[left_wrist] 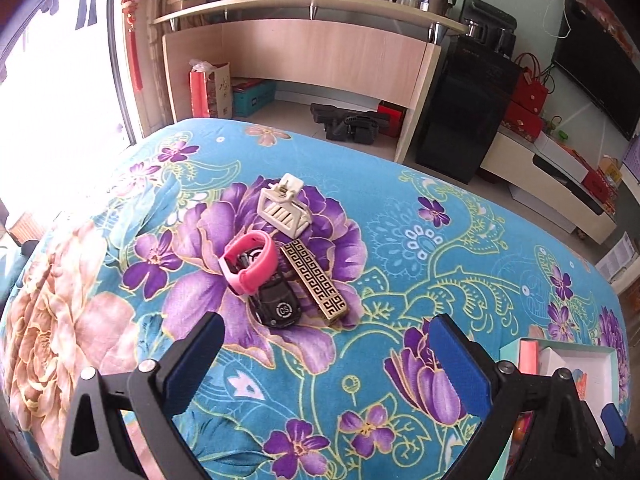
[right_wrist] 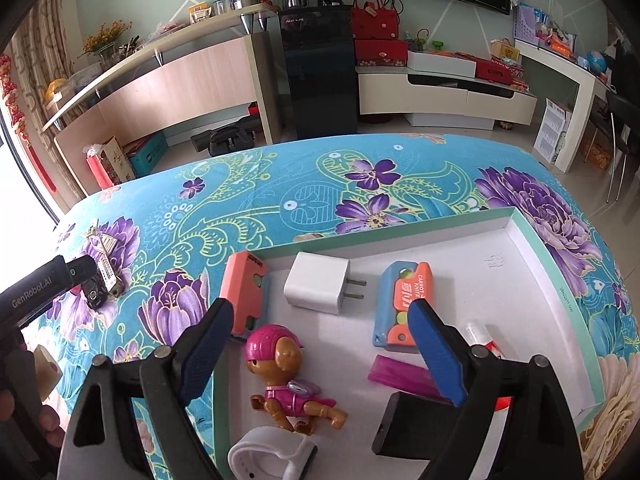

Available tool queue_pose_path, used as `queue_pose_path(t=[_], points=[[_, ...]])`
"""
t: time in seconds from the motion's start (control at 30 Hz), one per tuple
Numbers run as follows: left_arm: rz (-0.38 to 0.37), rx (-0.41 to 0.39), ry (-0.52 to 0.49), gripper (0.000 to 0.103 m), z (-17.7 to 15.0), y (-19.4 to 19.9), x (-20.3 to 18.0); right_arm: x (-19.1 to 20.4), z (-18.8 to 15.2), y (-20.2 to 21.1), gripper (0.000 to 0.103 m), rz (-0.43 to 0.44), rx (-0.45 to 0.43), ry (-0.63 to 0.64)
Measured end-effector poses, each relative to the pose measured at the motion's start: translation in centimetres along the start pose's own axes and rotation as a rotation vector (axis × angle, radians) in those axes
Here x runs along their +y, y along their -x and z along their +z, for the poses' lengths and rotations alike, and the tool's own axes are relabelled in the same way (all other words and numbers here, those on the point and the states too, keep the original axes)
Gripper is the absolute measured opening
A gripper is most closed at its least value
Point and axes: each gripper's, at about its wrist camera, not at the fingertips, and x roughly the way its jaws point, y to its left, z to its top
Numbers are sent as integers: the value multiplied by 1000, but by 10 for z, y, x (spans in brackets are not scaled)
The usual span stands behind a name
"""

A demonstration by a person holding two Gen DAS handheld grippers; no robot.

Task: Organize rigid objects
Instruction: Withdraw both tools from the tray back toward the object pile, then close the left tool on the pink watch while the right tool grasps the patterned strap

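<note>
Toy car (left_wrist: 276, 300), pink watch (left_wrist: 250, 262), patterned bar (left_wrist: 316, 282), white clip (left_wrist: 284, 208): heaped on blanket (left_wrist: 440, 248), awaiting sorting. My left gripper (left_wrist: 326, 334) wide open, facing heap. Right gripper (right_wrist: 320, 320) open over box (right_wrist: 532, 240) (drop point), empty.

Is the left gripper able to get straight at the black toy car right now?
Probably yes: the left gripper is open, nothing lies before the black toy car, though a pink band rests on its rear.
</note>
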Motion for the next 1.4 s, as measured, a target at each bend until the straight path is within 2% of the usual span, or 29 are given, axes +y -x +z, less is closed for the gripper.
queue_pose_path(t=[0.27,0.4,0.57,0.7,0.87,1.03,1.13,1.27,1.4], points=[[45,-71,94,103,13,3,52,39,1,2,101,13,-37,83],[81,-85,164,103,13,-1,79,70,4,-1,101,68,-42,128],[92,26,236,103,14,-25,106,110,10,-15,101,144,-3,175],[86,70,279,103,18,-37,121,138,17,-32,101,185,36,206],[80,109,289,103,22,-51,128,167,23,-61,101,231,108,238],[-8,139,313,102,28,-61,125,190,24,-88,101,239,162,293],[-38,129,292,102,34,-62,118,202,23,-97,101,228,167,341],[-79,136,255,96,38,-69,106,213,21,-107,99,247,185,369],[-88,159,226,89,38,-81,95,223,19,-118,89,248,194,394]])
